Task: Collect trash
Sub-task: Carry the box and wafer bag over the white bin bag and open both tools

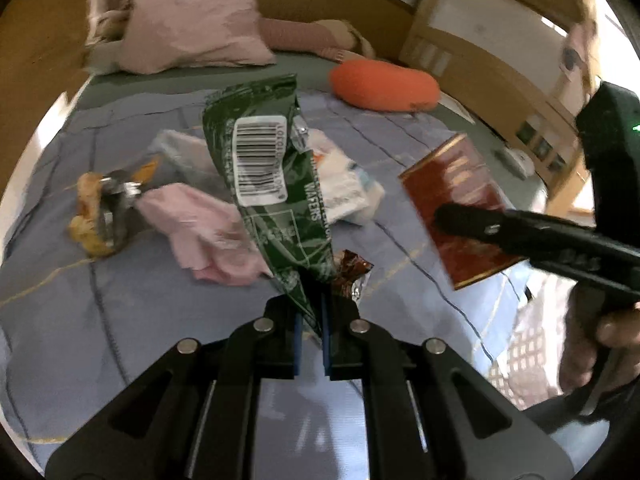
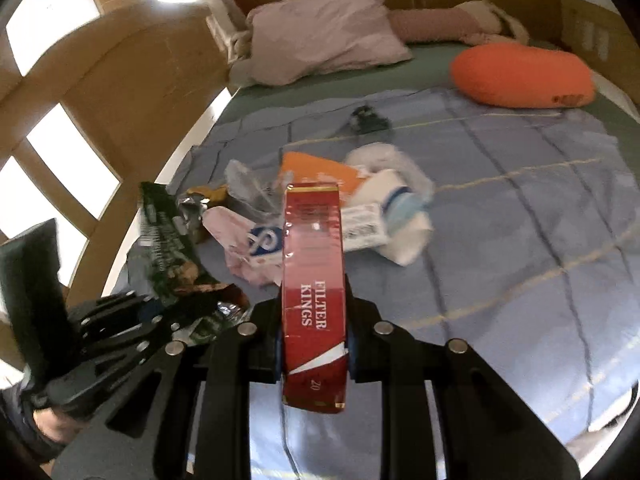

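My left gripper (image 1: pixel 310 332) is shut on the lower end of a green wafer wrapper (image 1: pixel 260 168) with a white barcode label, lifted above the bed. A crumpled brown foil wrapper (image 1: pixel 352 276) sticks out beside its right finger; whether it is pinched too I cannot tell. My right gripper (image 2: pixel 314 344) is shut on a red cigarette pack (image 2: pixel 314 280), held edge-on above the quilt. The pack (image 1: pixel 452 208) and right gripper (image 1: pixel 444 218) also show at the right of the left wrist view. At the left of the right wrist view are the left gripper (image 2: pixel 160 308) and green wrapper (image 2: pixel 164 232).
On the blue quilt (image 2: pixel 520 240) lie a pink cloth (image 1: pixel 200 232), white packets (image 2: pixel 400 224), an orange pack (image 2: pixel 316 168), a gold foil wrapper (image 1: pixel 96 216) and a dark scrap (image 2: pixel 368 118). A pink pillow (image 2: pixel 320 32) and orange cushion (image 2: pixel 520 76) sit by the wooden headboard.
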Action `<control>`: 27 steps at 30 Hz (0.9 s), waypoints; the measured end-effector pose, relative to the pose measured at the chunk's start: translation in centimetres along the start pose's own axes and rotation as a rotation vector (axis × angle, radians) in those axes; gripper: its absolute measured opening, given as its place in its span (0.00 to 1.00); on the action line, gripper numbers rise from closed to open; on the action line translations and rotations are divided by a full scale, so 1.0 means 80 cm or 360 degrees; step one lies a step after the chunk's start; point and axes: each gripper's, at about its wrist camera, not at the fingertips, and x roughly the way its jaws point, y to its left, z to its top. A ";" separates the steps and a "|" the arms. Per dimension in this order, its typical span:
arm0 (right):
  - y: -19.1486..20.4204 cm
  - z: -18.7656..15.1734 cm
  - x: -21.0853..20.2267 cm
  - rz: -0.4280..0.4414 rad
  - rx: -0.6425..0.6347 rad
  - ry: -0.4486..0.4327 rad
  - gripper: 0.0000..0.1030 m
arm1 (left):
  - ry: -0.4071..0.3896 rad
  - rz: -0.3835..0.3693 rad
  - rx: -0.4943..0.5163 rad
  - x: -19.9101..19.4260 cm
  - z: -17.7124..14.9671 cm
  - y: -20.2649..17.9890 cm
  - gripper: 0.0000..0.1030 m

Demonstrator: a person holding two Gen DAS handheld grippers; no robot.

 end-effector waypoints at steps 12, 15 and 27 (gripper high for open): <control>-0.091 -0.088 -0.212 -0.0251 0.0186 -0.0348 0.22 | -0.0065 -0.0304 0.0353 -0.057 -0.005 -0.173 0.08; -0.122 -0.124 -0.268 -0.0447 0.0226 -0.0349 0.22 | 0.0032 -0.0473 0.0519 -0.060 -0.012 -0.247 0.08; -0.211 -0.239 -0.359 -0.0794 0.0679 -0.0264 0.82 | 0.0949 -0.0768 0.0873 0.044 -0.036 -0.466 0.88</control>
